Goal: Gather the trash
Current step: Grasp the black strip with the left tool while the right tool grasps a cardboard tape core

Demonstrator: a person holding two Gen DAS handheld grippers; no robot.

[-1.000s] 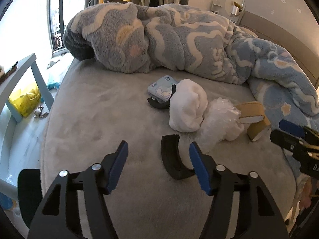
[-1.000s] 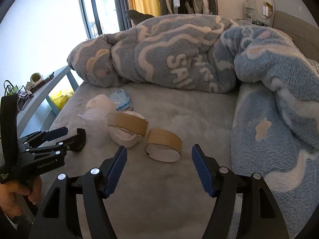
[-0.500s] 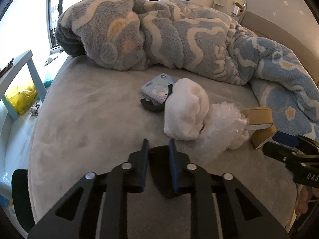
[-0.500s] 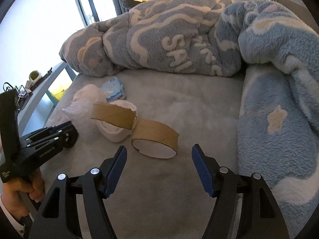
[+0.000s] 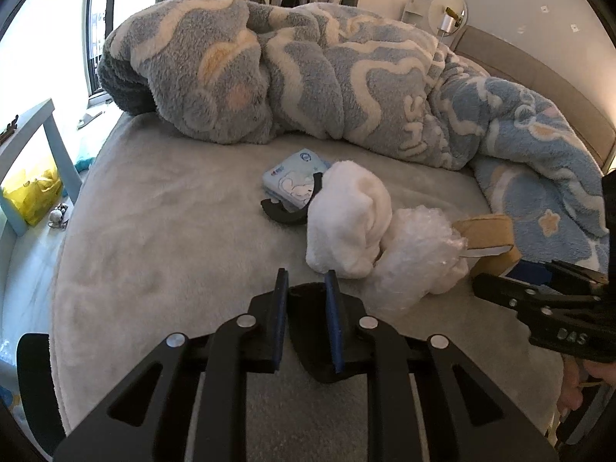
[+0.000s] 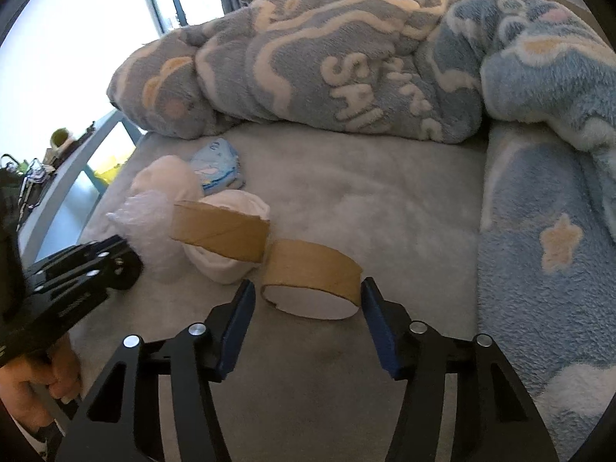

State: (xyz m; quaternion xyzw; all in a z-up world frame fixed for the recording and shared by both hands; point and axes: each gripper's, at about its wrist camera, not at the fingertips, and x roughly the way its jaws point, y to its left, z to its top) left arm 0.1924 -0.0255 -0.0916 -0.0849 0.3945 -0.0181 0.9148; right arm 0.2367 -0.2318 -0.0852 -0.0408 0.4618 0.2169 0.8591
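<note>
My left gripper (image 5: 306,281) is shut on a black curved plastic piece (image 5: 308,331) at the near edge of the grey bed (image 5: 173,231). In the right wrist view my right gripper (image 6: 308,288) straddles a flat-lying cardboard tape ring (image 6: 312,269). Its jaws are closing, and the pads stand at the ring's two sides without squeezing it. A second cardboard ring (image 6: 219,231) leans on a white sock bundle (image 6: 227,265). Crumpled bubble wrap (image 5: 415,258), a white fluffy cloth (image 5: 346,223), a tissue pack (image 5: 292,177) and another black curved piece (image 5: 285,213) lie beyond.
A bulky blue-grey blanket (image 5: 308,77) is heaped across the far side and the right of the bed. The bed drops off at the left toward a pale blue shelf (image 5: 50,142) and a yellow bag (image 5: 34,196). A hand (image 6: 57,377) holds the left gripper.
My left gripper has closed onto the black curved piece. My right gripper has come forward and down to the flat cardboard ring, and its jaws have narrowed around it.
</note>
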